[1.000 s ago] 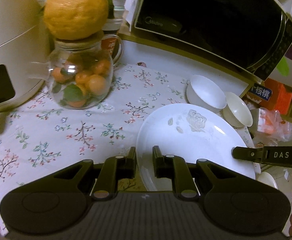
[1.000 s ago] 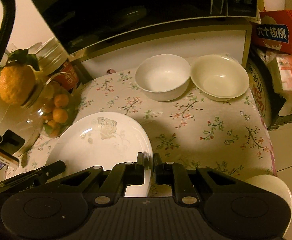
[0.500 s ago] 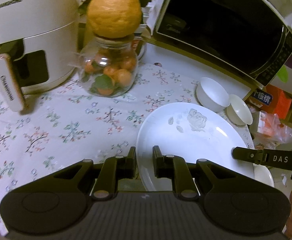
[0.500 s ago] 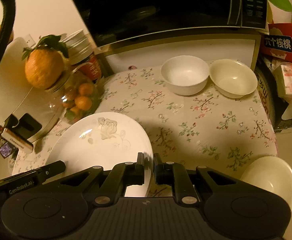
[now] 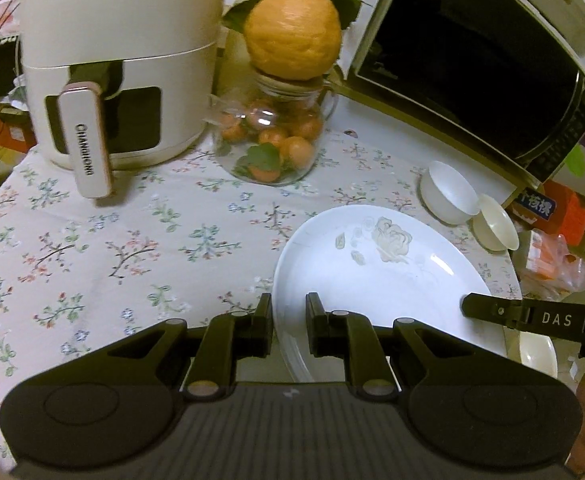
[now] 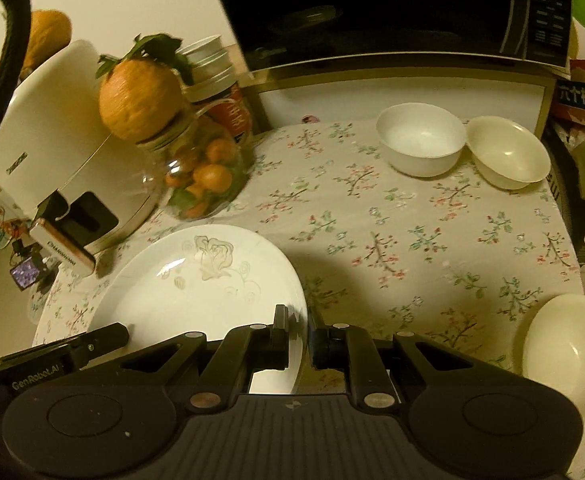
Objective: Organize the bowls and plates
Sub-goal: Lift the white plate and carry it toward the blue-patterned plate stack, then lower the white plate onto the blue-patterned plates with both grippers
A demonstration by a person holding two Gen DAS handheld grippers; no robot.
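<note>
Gripping the plate (image 5: pixel 380 276) rim, left gripper (image 5: pixel 288 312) and right gripper (image 6: pixel 297 322) (opposite sides)

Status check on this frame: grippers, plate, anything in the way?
Left gripper and right gripper both clamped on plate rim, opposite sides. Two bowls by microwave, third bowl near edge. Nothing obstructing.

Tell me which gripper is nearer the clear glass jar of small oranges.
Left. The left gripper clamps the white rose-patterned plate's rim on the side facing the clear glass jar of small oranges; the right gripper clamps the opposite rim, farther from the jar.
</note>
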